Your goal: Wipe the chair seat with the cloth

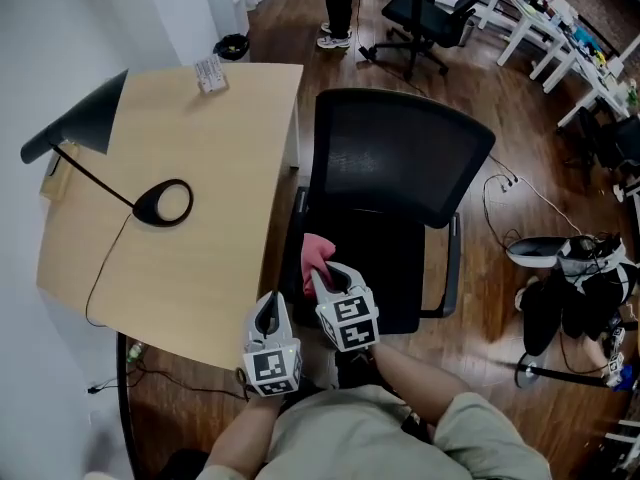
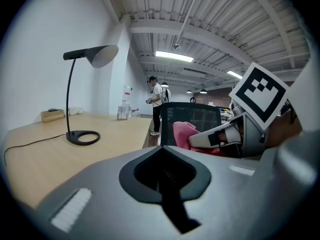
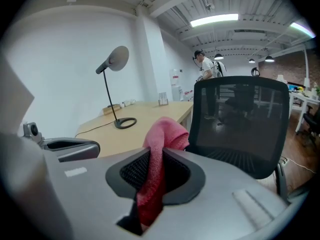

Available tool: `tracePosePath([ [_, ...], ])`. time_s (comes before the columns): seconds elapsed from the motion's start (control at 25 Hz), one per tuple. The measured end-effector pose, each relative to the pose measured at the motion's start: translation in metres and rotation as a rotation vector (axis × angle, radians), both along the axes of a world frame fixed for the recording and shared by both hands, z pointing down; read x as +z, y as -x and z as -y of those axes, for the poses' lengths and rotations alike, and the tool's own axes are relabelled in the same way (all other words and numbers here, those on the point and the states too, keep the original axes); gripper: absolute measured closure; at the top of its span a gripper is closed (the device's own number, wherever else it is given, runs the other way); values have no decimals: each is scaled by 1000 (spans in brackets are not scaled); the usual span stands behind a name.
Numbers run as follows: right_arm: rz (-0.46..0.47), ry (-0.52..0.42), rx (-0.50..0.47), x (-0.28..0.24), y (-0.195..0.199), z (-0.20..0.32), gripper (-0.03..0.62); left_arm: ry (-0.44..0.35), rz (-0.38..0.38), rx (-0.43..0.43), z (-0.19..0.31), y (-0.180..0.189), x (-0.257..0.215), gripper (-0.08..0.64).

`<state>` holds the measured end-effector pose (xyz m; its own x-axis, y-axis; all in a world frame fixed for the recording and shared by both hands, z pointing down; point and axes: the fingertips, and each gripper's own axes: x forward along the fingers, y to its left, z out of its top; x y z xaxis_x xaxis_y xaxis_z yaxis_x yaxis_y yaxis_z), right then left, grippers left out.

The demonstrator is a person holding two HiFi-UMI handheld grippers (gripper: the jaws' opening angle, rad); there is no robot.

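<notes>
Over the chair seat, right gripper jaws pinch the pink cloth — next, likely press down, wipe; left gripper jaws together, empty.

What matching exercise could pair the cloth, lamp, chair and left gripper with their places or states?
Things:
1 cloth
2 lamp
3 chair
4 left gripper

Places or states:
A stands on the desk
B shut, nothing between its jaws
C beside the desk
D clamped in the right gripper

Pairs: 1-D, 2-A, 3-C, 4-B
</notes>
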<state>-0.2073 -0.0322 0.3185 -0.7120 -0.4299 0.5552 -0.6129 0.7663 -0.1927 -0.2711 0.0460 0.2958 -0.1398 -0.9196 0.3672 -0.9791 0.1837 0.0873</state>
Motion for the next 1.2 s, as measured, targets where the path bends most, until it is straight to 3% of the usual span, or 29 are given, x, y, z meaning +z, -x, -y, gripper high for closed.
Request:
tracePosePath([
  [0.52,-36,55,3,81,-51,118,537,42,-25,9,109,-81,44,554],
  [0.88,-87,101,-49,175,-23,122,537,124,-45,6,137,-57,133,554],
  [1.2,-89,150,-23,275,8,139,537,125,-78,19,147,-49,196,554],
])
